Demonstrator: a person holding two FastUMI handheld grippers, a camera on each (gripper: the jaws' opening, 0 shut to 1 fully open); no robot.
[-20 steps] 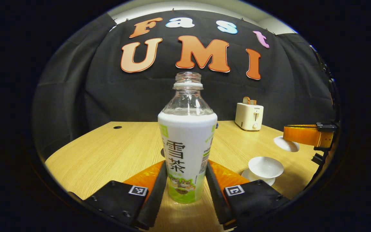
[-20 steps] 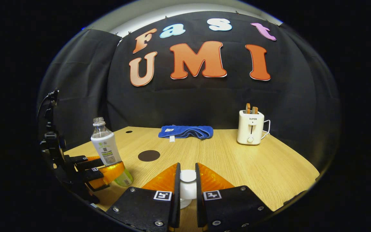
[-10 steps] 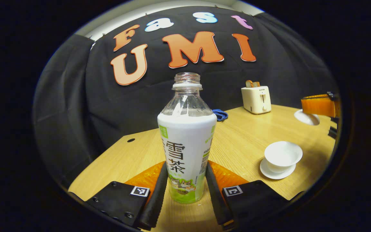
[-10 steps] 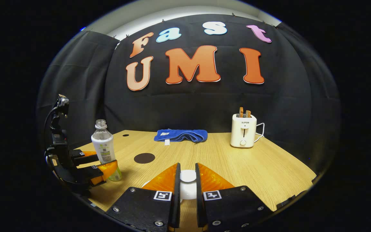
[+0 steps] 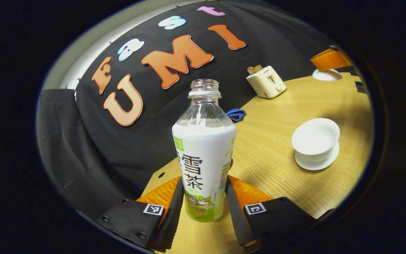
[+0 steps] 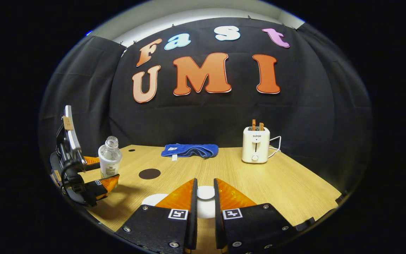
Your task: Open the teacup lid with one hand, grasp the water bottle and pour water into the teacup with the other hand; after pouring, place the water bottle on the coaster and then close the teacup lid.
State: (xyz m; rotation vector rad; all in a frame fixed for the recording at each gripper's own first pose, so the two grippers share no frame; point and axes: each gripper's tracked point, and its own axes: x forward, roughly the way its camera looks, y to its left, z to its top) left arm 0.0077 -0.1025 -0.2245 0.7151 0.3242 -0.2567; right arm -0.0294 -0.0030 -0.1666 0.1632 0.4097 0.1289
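In the left gripper view, the left gripper [image 5: 204, 204] sits at the bottom centre of the frame, its two fingers pressed against the lower sides of the water bottle [image 5: 204, 155], which stands between them with its cap off and its open neck reaching up to mid-frame. The whole scene behind it looks tilted. To the right of centre, the open teacup [image 5: 315, 135] rests on its saucer [image 5: 316, 160] on the wooden table [image 5: 270, 148], well apart from the bottle. At the upper right of the frame, the right gripper [image 5: 330, 60] carries the white teacup lid [image 5: 326, 74] above the table's far side. A toaster [image 5: 266, 82] stands near the wall in the upper middle right, and a bit of blue cloth [image 5: 236, 114] peeks out just right of the bottle's shoulder

In the right gripper view, the right gripper [image 6: 204, 203] at the bottom centre has its fingers narrowed onto the knob of the lid [image 6: 205, 193], both touching it. At the far left, the left gripper [image 6: 95, 178] holds the bottle [image 6: 109, 158] leaning a little. A dark round coaster [image 6: 149, 173] lies on the table [image 6: 277, 183] just right of the bottle, bare. The cup's rim [image 6: 153, 199] shows low, left of the near fingers. The blue cloth [image 6: 189, 150] lies at the back centre, the toaster [image 6: 256, 144] to its right
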